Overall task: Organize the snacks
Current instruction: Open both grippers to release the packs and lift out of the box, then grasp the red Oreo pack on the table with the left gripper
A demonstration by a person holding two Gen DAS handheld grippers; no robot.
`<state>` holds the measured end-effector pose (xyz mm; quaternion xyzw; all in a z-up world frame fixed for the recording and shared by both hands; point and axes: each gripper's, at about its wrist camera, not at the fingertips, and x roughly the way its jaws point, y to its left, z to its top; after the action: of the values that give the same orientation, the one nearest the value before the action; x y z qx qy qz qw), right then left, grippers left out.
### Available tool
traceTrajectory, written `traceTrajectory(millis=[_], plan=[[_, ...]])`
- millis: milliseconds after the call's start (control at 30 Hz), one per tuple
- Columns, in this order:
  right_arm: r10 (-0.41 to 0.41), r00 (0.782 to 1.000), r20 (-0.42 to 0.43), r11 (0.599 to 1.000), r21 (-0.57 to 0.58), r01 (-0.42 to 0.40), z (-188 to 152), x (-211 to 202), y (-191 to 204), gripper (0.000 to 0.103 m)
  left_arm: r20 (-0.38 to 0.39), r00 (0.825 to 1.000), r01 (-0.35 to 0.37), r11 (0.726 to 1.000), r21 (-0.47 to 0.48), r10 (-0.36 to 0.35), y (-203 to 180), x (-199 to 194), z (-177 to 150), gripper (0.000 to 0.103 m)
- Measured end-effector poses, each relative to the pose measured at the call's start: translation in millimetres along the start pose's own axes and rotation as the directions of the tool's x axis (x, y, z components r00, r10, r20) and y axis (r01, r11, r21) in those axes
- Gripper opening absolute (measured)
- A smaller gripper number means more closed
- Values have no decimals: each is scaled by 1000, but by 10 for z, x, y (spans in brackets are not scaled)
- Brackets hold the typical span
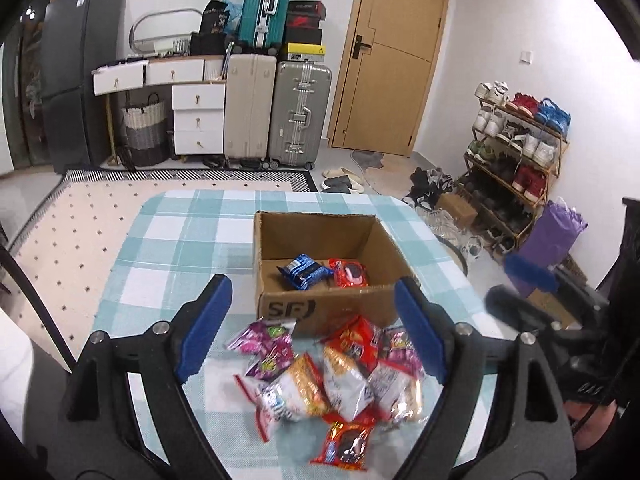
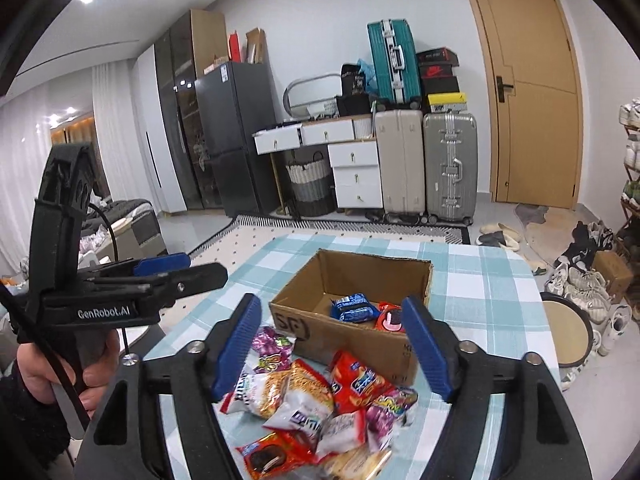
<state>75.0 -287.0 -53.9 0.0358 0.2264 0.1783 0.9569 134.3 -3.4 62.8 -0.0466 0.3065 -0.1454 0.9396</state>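
A living room stacked with suitcases (image 1: 276,96), a wooden door (image 1: 394,52) and a crowded shoe rack (image 1: 516,152) frames the scene, where a table (image 1: 168,240) under a teal-and-white checked cloth carries my work. An open cardboard box (image 1: 320,308) stands near the middle of the table; inside it lie a blue snack packet (image 1: 304,272) and a red snack packet (image 1: 350,274), side by side against the near wall. Just in front of the box, a loose pile of snack packets (image 1: 332,380) sits on the cloth: purple, red, orange and silver wrappers overlapping one another.

I hold my left gripper (image 1: 312,328) above that pile, its blue-padded jaws spread wide and grasping nothing. My right gripper (image 2: 334,344) hovers over the same pile, its jaws likewise wide apart and empty. In the right wrist view my left hand (image 2: 52,376) wraps the handle of the left gripper, off to the left of the table.
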Motion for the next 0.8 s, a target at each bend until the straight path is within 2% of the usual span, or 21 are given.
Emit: traceTrajectory(millis=[233,367,500,533,567,600,800], plan=[[0,998,56,999,44,-2,-166,-380,137,83,45,999,-11,1000,-21,12,11,-493,-289,86],[-5,997,78,998,59,0,-281,-574,190,87,48,998,34,998,-51,-31,66,-709,-454,88],[-3,996,87,996,84,-4,-381,-715,188,89,63,997,40,997,-63,-36,100,-899,-606,92],[-5,996,89,996,88,-3,-407,-741,188,89,67,997,36,997,-66,-31,113,-915,-629,94],[-6,996,90,996,94,-3,-428,-761,187,90,74,997,33,997,-74,-28,113,-939,-643,101],[-6,996,91,995,99,-3,-452,-786,184,91,86,996,31,996,-85,-24,126,-969,-675,102],[-20,996,89,993,117,9,-628,-882,160,97,95,995,48,992,-113,-37,115,-1073,-836,102]])
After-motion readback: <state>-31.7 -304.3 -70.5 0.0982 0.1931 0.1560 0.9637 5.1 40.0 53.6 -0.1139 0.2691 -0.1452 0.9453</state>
